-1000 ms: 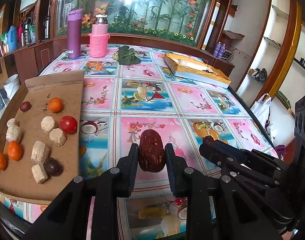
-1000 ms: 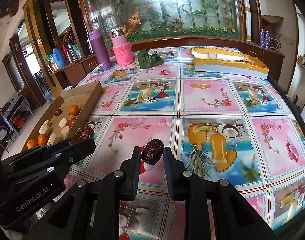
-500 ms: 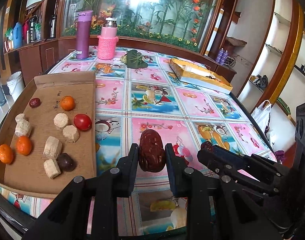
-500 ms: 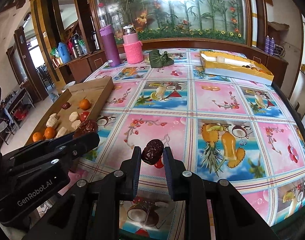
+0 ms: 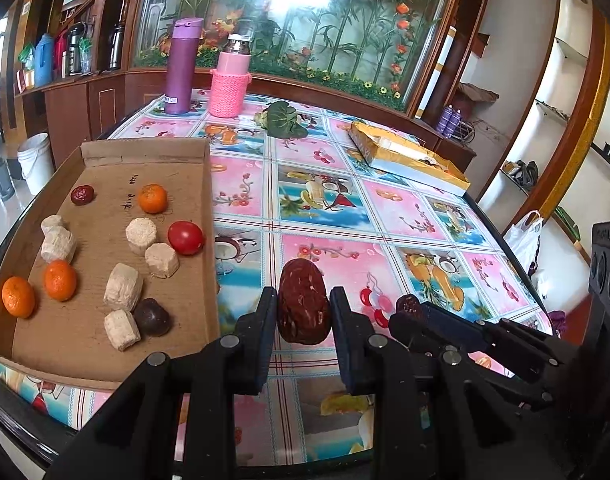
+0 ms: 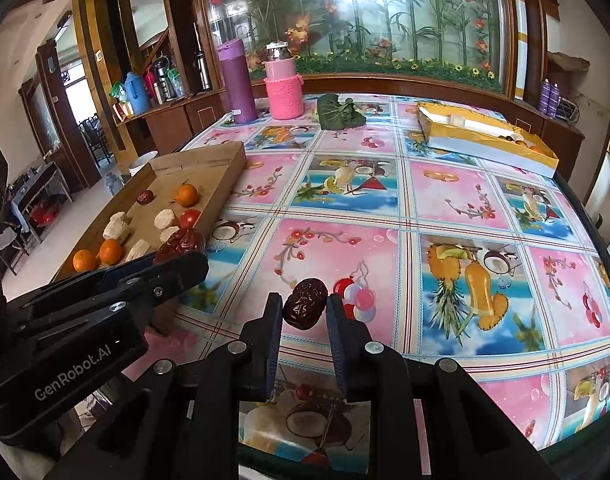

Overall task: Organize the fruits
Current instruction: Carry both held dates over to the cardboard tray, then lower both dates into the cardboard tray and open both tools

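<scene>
- Cardboard tray (image 5: 193, 280) lay at the left edge of the worktop (image 5: 385, 208), with tangerines (image 5: 59, 279), a tomato (image 5: 185, 237), pale blocks (image 5: 123, 286) and two dark fruits (image 5: 153, 317) spread over its floor.
- A third tangerine (image 5: 153, 198) and a small red date (image 5: 82, 194) sat toward the tray's far end, apart from the rest.
- The left tongs (image 5: 303, 312) were clenched on a big date (image 5: 303, 300), held upright between the two fingers (image 5: 261, 320), above the flowered cloth just right of the tray's near corner.
- In the right wrist view the left tongs (image 6: 181, 250) showed from the side, their date (image 6: 185, 240) level with the tray's (image 6: 225, 184) right wall.
- The right tongs (image 6: 303, 312) gripped a smaller, wrinkled date (image 6: 305, 308), tilted, over the pink square near the front edge of the worktop (image 6: 445, 200).
- From the left wrist view the right tongs (image 5: 415, 310) sat just right of the left pair, with only the tip of their date (image 5: 407, 305) showing.
- At the back stood a purple flask (image 5: 181, 66) and a pink bottle (image 5: 231, 76), side by side, with a green leaf (image 5: 285, 120) to their right.
- A yellow box (image 5: 409, 156) lay at the far right of the worktop, well apart from the tray.
</scene>
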`<state>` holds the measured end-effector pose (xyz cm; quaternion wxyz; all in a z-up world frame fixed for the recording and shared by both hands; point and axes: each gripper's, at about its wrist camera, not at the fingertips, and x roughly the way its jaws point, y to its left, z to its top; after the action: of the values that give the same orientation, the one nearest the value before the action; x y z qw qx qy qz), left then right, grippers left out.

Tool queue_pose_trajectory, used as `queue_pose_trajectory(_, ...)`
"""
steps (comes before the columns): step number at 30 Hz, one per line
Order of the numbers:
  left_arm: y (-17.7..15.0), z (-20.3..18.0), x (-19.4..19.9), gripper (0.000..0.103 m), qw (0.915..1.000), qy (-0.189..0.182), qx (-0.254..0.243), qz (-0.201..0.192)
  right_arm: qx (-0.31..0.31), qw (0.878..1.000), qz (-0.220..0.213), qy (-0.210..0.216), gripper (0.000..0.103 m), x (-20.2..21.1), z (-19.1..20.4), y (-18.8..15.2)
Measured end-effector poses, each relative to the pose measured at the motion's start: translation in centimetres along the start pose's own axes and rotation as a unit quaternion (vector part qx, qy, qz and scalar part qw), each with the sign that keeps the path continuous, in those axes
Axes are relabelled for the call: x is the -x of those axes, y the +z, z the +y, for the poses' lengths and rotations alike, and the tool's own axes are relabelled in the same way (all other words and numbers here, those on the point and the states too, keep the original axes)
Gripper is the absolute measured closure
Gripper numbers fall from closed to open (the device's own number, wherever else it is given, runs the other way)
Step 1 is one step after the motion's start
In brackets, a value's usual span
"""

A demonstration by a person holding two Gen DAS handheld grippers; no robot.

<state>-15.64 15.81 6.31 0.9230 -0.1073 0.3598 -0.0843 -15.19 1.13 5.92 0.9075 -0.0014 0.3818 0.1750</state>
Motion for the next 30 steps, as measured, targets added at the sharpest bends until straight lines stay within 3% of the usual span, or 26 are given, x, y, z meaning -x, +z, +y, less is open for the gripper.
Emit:
queue_pose_trajectory(13, 0.6, 3.0, 0.3, 0.077, 0.9994, 0.003, 0.032, -0.007, 0.013, 1.000, 0.018, 0.007, 0.079, -1.4, 1.4, 0.0)
queue_pose_trajectory(19, 1.4, 7.0, 1.3, 0.077, 0.9969, 0.032, 0.066, -0.026, 0.023, 0.999, 0.029, 0.013, 0.079, -2.3, 2.4, 0.2)
queue_pose_trajectory(30, 1.5, 15.9, 4.2, 0.077, 0.9841, 0.084, 0.148, -0.051, 0.052, 0.997, 0.041, 0.036, 0.079, -3.6, 5.5, 1.0)
